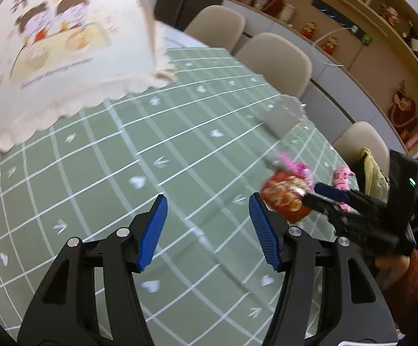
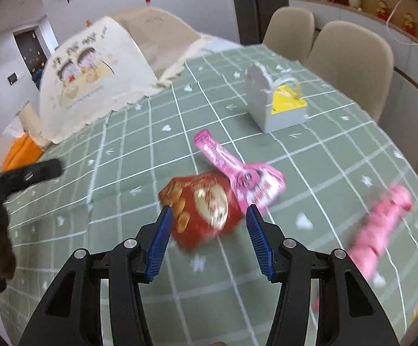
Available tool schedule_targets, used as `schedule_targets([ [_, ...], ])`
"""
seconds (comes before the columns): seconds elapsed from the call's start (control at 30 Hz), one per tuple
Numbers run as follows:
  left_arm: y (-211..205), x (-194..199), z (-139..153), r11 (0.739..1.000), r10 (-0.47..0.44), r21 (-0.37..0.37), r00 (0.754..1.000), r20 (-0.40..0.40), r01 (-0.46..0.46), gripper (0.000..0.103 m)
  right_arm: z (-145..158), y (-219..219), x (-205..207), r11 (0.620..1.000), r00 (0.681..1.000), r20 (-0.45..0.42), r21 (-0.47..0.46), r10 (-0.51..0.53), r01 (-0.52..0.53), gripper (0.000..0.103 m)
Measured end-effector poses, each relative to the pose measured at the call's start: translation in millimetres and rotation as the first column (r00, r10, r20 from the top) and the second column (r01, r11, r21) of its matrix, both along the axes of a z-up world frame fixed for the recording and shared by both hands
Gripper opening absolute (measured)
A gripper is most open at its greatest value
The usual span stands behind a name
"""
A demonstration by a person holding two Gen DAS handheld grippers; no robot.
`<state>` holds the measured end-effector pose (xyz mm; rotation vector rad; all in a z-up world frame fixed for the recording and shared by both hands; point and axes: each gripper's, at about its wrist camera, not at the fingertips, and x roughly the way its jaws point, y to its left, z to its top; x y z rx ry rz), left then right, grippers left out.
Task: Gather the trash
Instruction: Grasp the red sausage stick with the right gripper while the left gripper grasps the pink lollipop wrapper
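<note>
Right claw [image 2: 207,233] spread around red snack bag [image 2: 201,210] on desk [image 2: 324,155]; left claw [image 1: 207,230] spread, holding nothing.

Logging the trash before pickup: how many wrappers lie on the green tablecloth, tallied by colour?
Red crinkled snack wrapper: 1
Pink plastic wrappers: 2 (flat one, crumpled one)
Total: 3
The grey and yellow box is not counted.

On my green tablecloth: a crumpled red snack packet [image 2: 201,210] lying flat, a flattened pink wrapper [image 2: 237,170] touching its far edge, and another pink wrapper [image 2: 379,227] well apart, rightward.
</note>
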<state>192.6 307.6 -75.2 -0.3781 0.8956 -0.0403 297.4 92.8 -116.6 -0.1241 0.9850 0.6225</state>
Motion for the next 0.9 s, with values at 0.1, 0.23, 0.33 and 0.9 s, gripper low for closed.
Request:
schedule_targets([
  [0.1,12.4,-3.3,-7.1,1.000,0.027,-0.012,1.000,-0.010,-0.027,0.056,-11.8,10.0,7.9,1.000,0.999,-0.048,-0.001,0.024,-0.024,0.050],
  [0.23,16.1,1.1,-12.1,0.999,0.032,-0.025,0.999,-0.013,-0.033,0.056,-11.8,12.6,-2.6,0.997,0.997,-0.020,-0.015,0.078,-0.079,0.041],
  [0.33,10.1,10.1,-13.3,1.000,0.016,-0.027,1.000,-0.013,-0.016,0.056,-10.4,1.7,-8.3,0.996,0.995,-0.048,0.017,0.083,-0.082,0.023],
  [0.9,-131.7,99.1,-24.7,0.969,-0.221,-0.119,0.975,-0.025,0.217,0.056,33.2,-169.8,-61.1,0.944,0.951,-0.039,0.114,-0.307,0.309,0.014],
])
